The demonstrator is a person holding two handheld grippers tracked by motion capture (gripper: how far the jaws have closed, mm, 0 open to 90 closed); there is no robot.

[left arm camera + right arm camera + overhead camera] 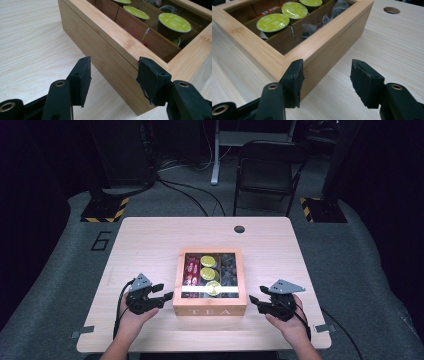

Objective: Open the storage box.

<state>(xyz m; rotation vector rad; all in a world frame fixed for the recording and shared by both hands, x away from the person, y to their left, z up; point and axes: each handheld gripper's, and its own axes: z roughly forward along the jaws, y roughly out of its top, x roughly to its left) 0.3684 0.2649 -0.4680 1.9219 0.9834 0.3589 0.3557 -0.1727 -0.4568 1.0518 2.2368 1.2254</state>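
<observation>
Two black two-jaw grippers flank a shallow bamboo tea box with a glass-paned lid (210, 309) on the pale wooden table (150, 240) in the high view: the left gripper (165, 296) sits just beside the box's left wall, the right gripper (256, 302) just beside its right wall, each in a hand. That view alone shows the word TEA on the box's near face, red packets (192, 271) in the left compartment, and a black folding chair (267, 172) far beyond the table. From the left gripper view, the left gripper (113, 75) has its jaws spread wide and empty, aimed at the box's near left corner (117, 55), with three lime-topped capsules (174, 22) visible through the lid. From the right gripper view, the right gripper (327, 77) is likewise wide open, holding nothing, its left pad close against the box corner (319, 50); clear pyramid tea bags (309, 28) fill the compartment nearest it, beside the capsules (273, 22).
</observation>
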